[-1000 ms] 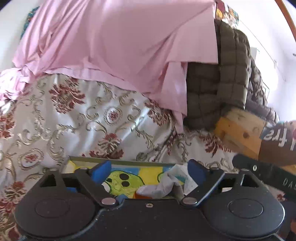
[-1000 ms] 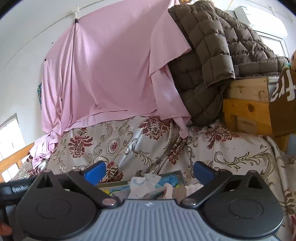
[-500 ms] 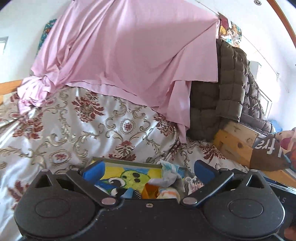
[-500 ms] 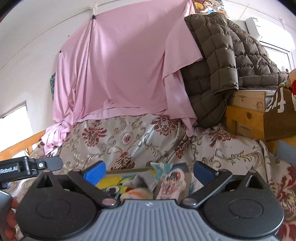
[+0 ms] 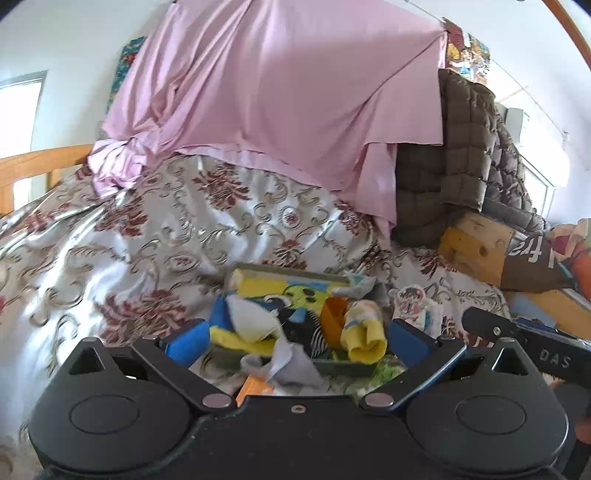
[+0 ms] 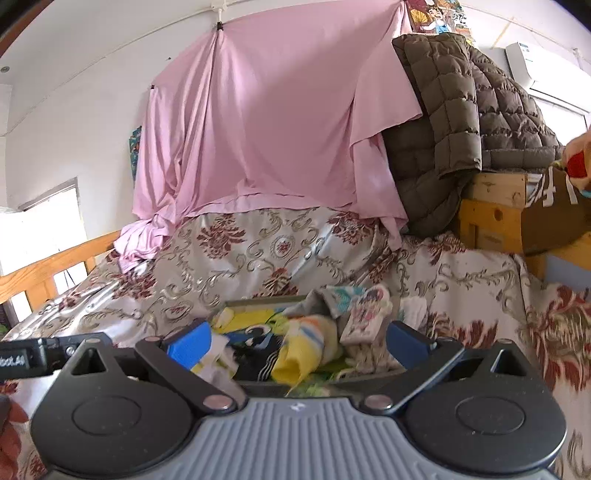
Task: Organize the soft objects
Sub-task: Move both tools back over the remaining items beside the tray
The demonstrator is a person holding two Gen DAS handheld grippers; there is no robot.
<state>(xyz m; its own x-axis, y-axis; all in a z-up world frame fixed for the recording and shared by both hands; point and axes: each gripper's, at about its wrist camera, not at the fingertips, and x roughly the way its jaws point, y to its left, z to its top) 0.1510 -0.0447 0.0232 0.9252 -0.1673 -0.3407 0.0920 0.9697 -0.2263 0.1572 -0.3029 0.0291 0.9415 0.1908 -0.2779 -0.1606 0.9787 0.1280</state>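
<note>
A mis-grasp is judged likely: the socks (image 5: 303, 325) are heaped loosely in the tray (image 5: 343, 367) on the floral bedspread (image 5: 177, 236), so several could be snagged together. Both the left gripper (image 5: 295, 341) and right gripper (image 6: 297, 341) are spread wide, nothing grasped. The heap is seen between and just beyond each gripper's fingertips.

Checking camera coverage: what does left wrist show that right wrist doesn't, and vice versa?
Left wrist only: an orange item and a grey cloth lying on the bedspread in front of the tray, plus the other tool's black bar at right.

Right wrist only: the air conditioner in full high on the wall, and the hook holding the pink sheet's corner.

Both: the tray of small textiles, the yellow rolled sock, the pink sheet, the quilted jacket, and open, empty jaws on each tool.
</note>
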